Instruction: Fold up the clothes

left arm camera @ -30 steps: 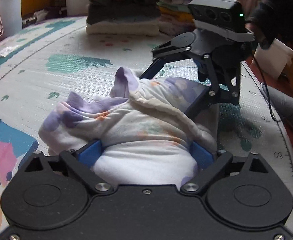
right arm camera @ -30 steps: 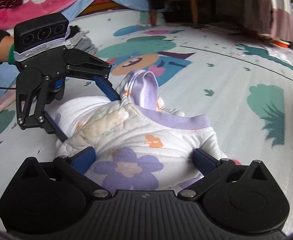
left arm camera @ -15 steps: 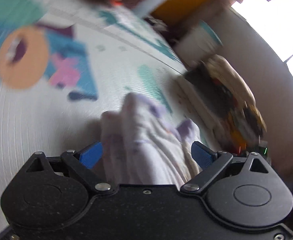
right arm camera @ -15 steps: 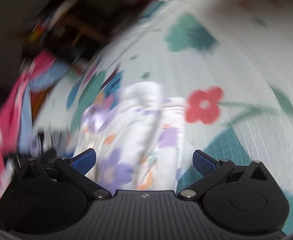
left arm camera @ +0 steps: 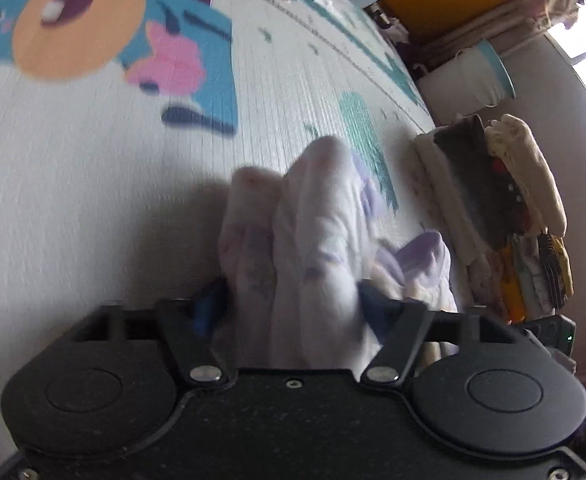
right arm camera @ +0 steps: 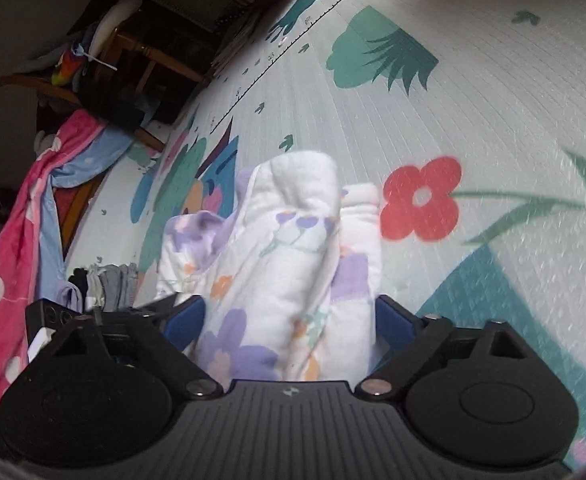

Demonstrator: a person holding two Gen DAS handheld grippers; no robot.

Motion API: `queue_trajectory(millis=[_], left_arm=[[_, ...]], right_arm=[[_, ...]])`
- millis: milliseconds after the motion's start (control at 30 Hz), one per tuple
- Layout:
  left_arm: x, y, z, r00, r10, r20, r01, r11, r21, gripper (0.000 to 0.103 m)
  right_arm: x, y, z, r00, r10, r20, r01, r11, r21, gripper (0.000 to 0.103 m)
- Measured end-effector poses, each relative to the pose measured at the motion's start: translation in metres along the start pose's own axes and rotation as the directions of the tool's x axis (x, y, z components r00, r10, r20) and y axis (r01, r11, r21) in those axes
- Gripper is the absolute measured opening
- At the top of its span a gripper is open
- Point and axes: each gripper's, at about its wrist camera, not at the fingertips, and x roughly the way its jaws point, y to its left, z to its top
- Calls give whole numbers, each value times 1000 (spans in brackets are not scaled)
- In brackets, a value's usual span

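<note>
Left wrist: left gripper fingers just closed, pinching floral garment | right gripper likewise.

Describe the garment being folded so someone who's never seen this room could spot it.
On the cartoon play mat, look between both grippers. The bunched garment there is white with purple flowers and lilac trim, unlike the pink cloth at the mat's edge.

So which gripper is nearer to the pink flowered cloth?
Left. The left gripper sits close beside the pink flowered cloth; the right gripper faces it from across the floral garment. Both jaws have just been closing on that garment.
</note>
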Motion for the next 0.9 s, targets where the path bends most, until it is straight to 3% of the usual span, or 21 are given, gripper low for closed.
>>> queue_trajectory(millis=[33,133,200,267,333,400,500,567,700,767,800,833,900], left_arm=[[-3,3,-5,1000,-2,5,3,1000,-24,51],[-26,19,-24,999,-20,26,23,991,-133,48],[-52,36,-42,998,-35,53,46,977,-210,47],[-79,58,-65,993,-44,113,74,958,-278,47],[-108,80,-88,983,-47,175,106,934,-341,47],[-124,90,-104,975,-47,216,124,925,-360,54],[-143,98,-122,961,-33,275,137,920,-366,76],[-151,101,-130,952,-45,304,161,915,-369,79],[-151,102,-127,946,-71,315,177,930,-323,79],[-147,104,-121,940,-95,327,198,934,-299,79],[-144,105,-118,937,-99,335,204,934,-295,78],[-139,102,-116,937,-99,335,204,934,-293,78],[-133,94,-112,948,-77,307,166,948,-272,71]], right_arm=[[3,-3,-2,1000,18,-26,-17,999,36,59],[9,5,-6,996,9,-87,-8,1000,3,59],[18,17,-8,985,7,-174,-11,1000,-25,59],[33,32,-17,959,10,-285,-27,998,-55,59],[50,52,-30,918,0,-396,-52,991,-120,59],[64,73,-35,891,-32,-452,-65,978,-197,70],[65,101,-28,889,-91,-449,-65,945,-321,79],[55,110,-23,890,-110,-441,-77,920,-385,89],[43,100,-22,892,-151,-427,-55,900,-432,91],[38,84,-28,916,-128,-381,-44,910,-411,90],[36,73,-31,929,-97,-358,-39,934,-354,89],[36,64,-34,940,-57,-337,-43,958,-282,78],[34,56,-49,967,-17,-255,-41,975,-220,75]])
